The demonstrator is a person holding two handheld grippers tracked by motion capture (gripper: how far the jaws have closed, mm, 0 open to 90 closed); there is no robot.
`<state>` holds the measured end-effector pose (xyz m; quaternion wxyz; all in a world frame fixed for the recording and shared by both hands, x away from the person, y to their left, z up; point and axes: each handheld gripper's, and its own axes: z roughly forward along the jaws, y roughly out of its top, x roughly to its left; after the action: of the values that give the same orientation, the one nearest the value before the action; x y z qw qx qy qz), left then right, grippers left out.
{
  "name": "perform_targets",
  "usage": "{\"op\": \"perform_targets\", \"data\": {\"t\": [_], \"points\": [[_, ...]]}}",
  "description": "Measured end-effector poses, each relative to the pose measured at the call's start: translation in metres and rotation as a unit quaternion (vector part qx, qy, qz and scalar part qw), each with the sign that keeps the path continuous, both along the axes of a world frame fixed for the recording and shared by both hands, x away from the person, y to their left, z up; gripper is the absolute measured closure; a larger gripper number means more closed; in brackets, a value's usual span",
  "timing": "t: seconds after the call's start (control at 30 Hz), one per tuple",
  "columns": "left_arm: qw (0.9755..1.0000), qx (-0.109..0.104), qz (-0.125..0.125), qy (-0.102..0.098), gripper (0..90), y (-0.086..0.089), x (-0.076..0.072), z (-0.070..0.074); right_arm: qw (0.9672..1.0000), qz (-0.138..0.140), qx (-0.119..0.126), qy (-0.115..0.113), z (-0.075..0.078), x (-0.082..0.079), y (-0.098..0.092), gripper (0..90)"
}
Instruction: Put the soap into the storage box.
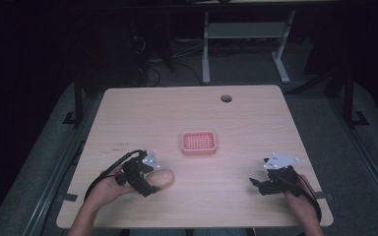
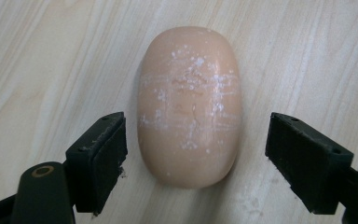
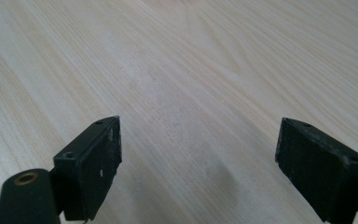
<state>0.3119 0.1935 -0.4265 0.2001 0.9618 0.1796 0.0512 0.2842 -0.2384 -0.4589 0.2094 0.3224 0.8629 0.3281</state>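
Observation:
A peach-coloured oval soap bar (image 2: 189, 105) with white scuffs lies flat on the wooden table (image 1: 256, 123). In the high view the soap bar (image 1: 163, 177) sits near the front left. My left gripper (image 2: 193, 156) is open, its jaws standing either side of the bar's near end without touching it. In the high view the left gripper (image 1: 147, 182) is right beside the bar. A pink slotted soap dish (image 1: 198, 143) rests at the table's middle. My right gripper (image 1: 257, 184) is open at the front right, and the right gripper (image 3: 198, 163) has bare wood between its jaws.
A round cable hole (image 1: 226, 98) sits near the table's far edge. Beyond the table stand a white desk frame (image 1: 241, 44) and cables on the dark floor. The table's front edge runs just below both hands.

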Motion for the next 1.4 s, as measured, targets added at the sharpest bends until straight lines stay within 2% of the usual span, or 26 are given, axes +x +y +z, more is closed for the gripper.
{"op": "perform_targets", "data": {"t": [0.37,0.63,0.83,1.07,1.27,1.4], "points": [[0.9999,0.005,0.002,0.014,20.4,-0.005,0.007,-0.005,1.0000,0.001,0.000,0.000,0.000,0.000,0.000,13.8],[0.9995,0.016,0.000,0.026,21.2,-0.012,0.013,-0.010,1.0000,0.001,0.001,0.002,0.000,0.000,0.000,13.8],[0.9991,0.030,-0.006,0.031,21.7,-0.017,0.017,-0.014,1.0000,0.001,0.001,0.001,0.000,0.000,0.000,13.8],[0.9990,0.032,-0.003,0.031,22.9,-0.020,0.018,-0.017,1.0000,0.001,0.001,0.002,0.000,0.000,0.000,13.8],[0.9989,0.032,-0.003,0.034,25.5,-0.021,0.019,-0.017,1.0000,0.002,0.001,0.001,0.000,0.000,-0.001,13.8],[0.9990,0.029,-0.006,0.033,31.5,-0.022,0.018,-0.016,1.0000,0.002,0.002,0.002,0.000,0.000,-0.001,13.8]]}}
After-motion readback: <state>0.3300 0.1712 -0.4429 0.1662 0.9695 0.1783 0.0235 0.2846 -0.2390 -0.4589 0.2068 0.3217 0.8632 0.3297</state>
